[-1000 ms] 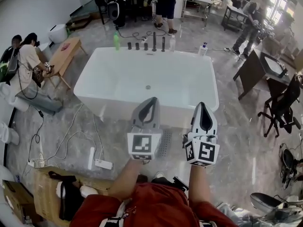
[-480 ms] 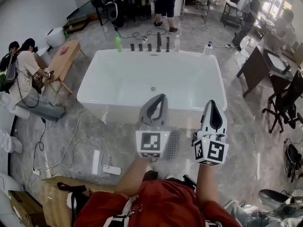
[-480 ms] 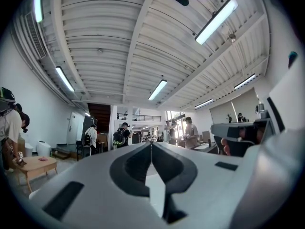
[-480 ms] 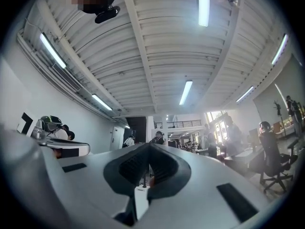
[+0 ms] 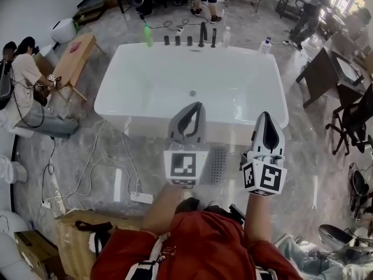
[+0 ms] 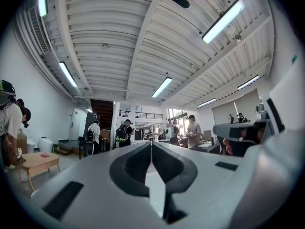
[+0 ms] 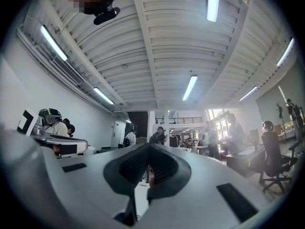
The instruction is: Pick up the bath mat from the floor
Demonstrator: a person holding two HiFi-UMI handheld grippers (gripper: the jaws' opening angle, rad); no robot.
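Left hand-held gripper [image 5: 191,106] now nearer bathtub [image 5: 116,101]

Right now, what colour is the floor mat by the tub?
Grey, dotted. The mat shows best in the head view.

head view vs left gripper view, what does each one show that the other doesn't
Only the head view: the white bathtub, the grey bath mat on the floor on its near side, and the green bottle at its far edge. Only the left gripper view: the ceiling lights, and that the left tongs are shut with nothing between them. Both: the low wooden table and people in the room.
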